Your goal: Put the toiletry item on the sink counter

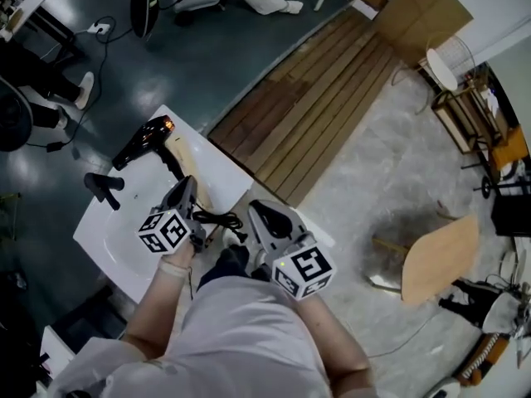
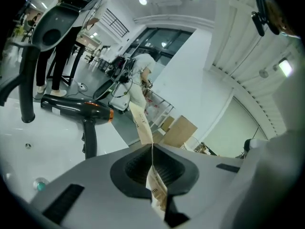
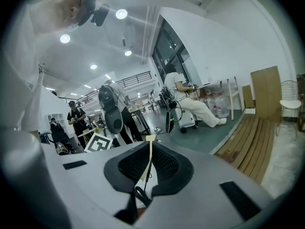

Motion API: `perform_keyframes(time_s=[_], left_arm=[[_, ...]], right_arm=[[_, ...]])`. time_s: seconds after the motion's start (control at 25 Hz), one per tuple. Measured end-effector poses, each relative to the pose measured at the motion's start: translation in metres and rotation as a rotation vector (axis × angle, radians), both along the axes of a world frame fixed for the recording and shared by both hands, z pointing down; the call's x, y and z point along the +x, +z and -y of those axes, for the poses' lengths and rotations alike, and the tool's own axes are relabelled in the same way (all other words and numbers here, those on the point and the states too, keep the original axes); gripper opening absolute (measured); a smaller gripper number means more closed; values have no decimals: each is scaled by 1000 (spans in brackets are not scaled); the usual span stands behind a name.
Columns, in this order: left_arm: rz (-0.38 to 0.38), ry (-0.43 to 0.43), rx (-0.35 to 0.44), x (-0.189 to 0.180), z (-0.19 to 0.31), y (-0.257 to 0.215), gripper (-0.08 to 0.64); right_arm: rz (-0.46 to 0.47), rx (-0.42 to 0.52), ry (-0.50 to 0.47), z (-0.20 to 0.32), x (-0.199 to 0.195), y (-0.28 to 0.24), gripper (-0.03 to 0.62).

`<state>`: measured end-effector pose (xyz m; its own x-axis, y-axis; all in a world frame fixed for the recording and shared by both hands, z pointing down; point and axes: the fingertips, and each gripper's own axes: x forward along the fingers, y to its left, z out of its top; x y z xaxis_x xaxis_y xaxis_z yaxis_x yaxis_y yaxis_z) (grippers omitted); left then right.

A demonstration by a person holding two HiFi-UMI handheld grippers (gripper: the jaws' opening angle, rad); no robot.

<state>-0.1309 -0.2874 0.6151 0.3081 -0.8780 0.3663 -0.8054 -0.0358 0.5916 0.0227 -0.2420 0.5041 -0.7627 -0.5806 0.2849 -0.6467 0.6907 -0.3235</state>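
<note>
- Head view: person is standing over white sink counter (image 1: 228,172), holding a gripper in ea. hand, both pointing twd approx. 11 o'clock.
- L gripper (image 1: 189,187) is clamping a flat beige toiletry packet (image 1: 187,162). Packet is sticking out past the tips twd 11 o'clock, over the counter top. Can't tell whether its far end is touching the surface.
- Left gripper view: L gripper (image 2: 152,149) jaws are pressing together on the packet (image 2: 139,118). One printed end is rising above the pads, the other is hanging down behind them.
- Black hair dryer (image 1: 143,139) w/ orange band is lying on the counter at approx. 10 o'clock from the packet, its handle just beside it. Left gripper view is showing it (image 2: 71,108) at 9–10 o'clock from the jaws, w/ counter (image 2: 14,137) below.
- Black faucet (image 1: 104,191) is standing at 9 o'clock from L gripper, by the basin; in left gripper view it (image 2: 28,80) is sitting at far left.
- R gripper (image 1: 253,208) is hanging at 3 o'clock from L gripper, near the counter's front edge.
- Right gripper view: R gripper (image 3: 150,151) jaws are sitting together, only a thin slit showing. Black cord (image 3: 139,194) is looping at the slit's base; can't tell if it's being pinched.
- Same cord (image 1: 217,217) is lying on the counter btwn the two grippers.
</note>
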Motion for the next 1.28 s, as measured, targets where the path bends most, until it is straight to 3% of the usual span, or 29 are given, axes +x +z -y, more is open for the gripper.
perform_keyframes(time_s=[0.6,0.96,1.28], left_arm=[[-78,26,-164,-9,25,81,20],[-96,42,-212,1,35,108,20],[-67,35,-250,-1,40,117,21]], right_arm=[[-65,-76,85,1,-4,32,26],[-85,-101,161,6,19,43,25],[-86,-107,184,9,27,43,26]])
